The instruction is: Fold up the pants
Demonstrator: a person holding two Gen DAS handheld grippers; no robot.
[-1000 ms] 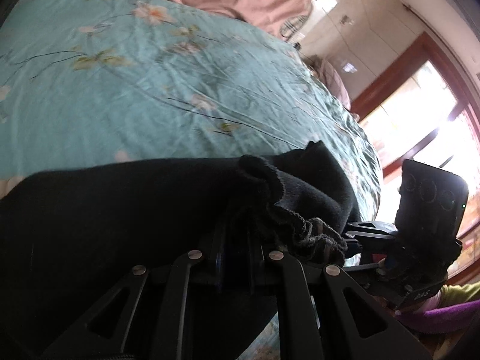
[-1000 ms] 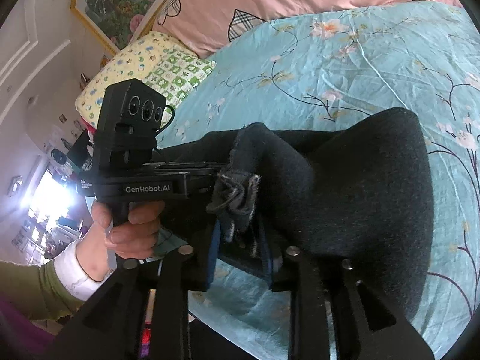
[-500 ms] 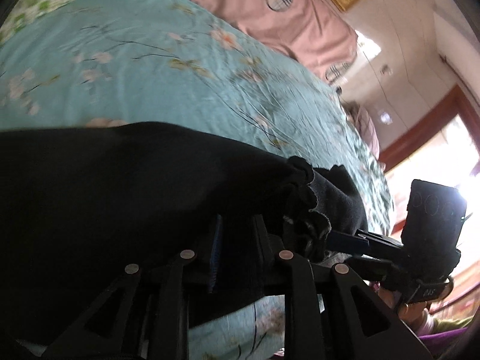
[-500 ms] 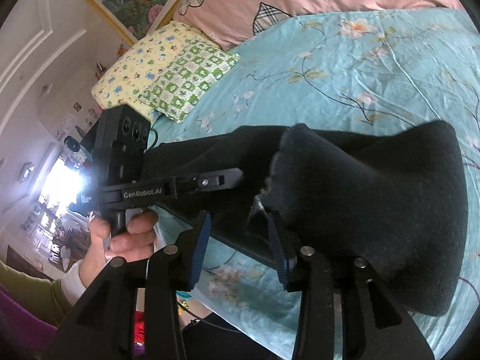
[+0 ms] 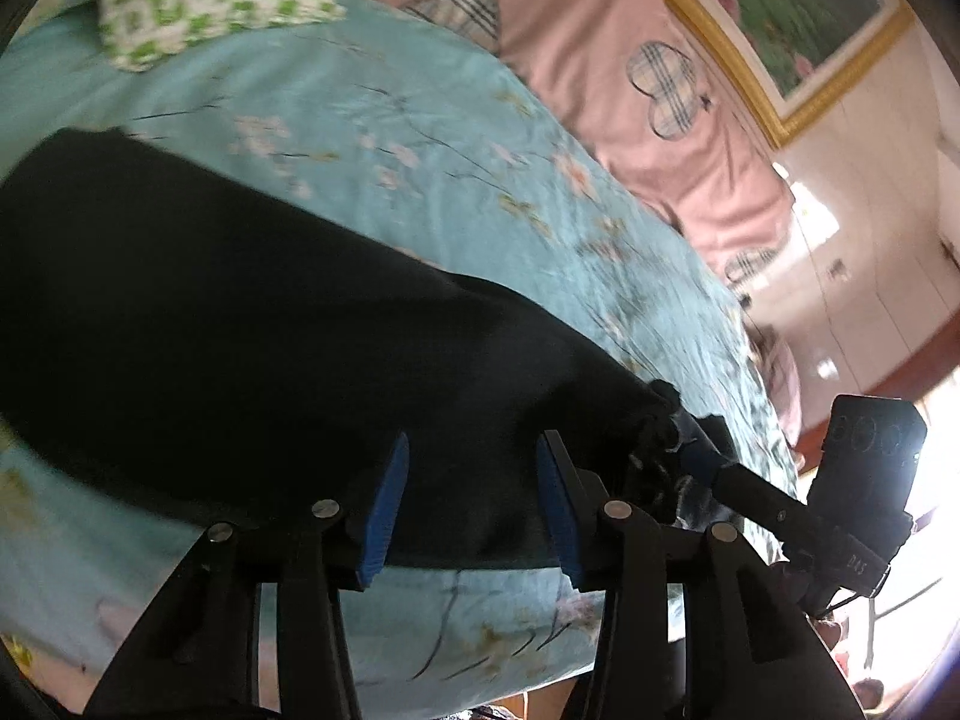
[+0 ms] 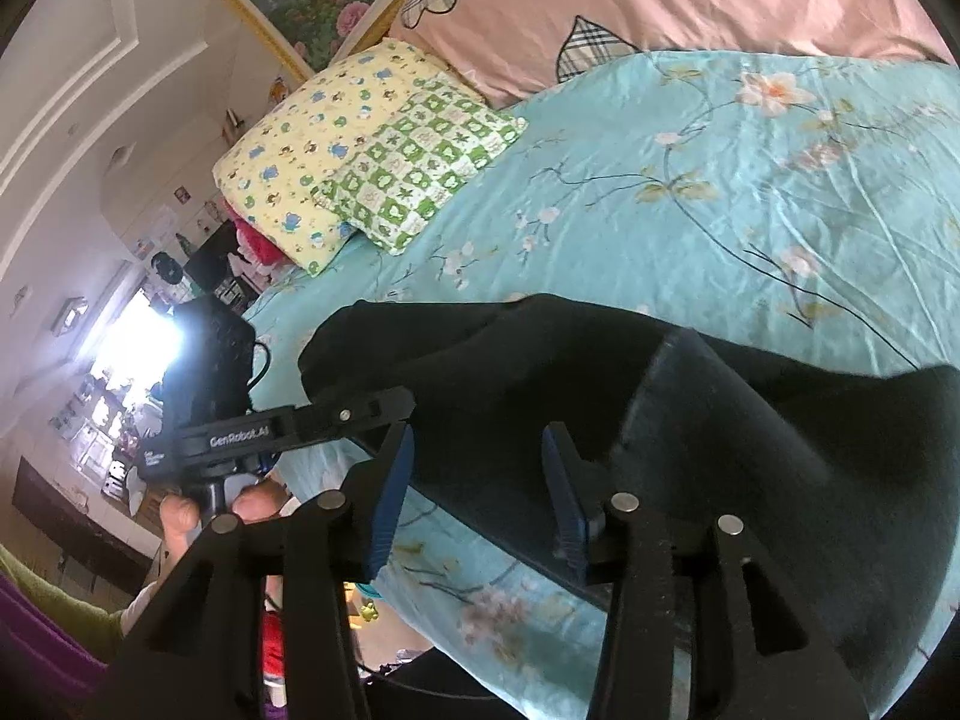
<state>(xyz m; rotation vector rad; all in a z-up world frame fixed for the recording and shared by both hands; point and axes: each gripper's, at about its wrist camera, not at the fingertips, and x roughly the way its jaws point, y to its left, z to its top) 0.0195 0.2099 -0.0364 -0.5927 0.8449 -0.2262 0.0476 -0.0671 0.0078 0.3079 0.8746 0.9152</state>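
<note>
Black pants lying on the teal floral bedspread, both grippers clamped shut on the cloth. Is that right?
Not quite. The black pants do lie on the teal floral bedspread, but each wrist view shows open jaws: the left gripper and the right gripper have just been opening, their pads clear of the cloth.

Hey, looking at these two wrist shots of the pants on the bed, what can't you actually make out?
- Left wrist view: the near edge of the black pants sits behind the left gripper.
- Right wrist view: the pants run off the right edge, so their full length and fold count are unclear.
- Left wrist view: the floral sheet is motion-blurred.
- Right wrist view: the room behind the hand is washed out by glare.
</note>
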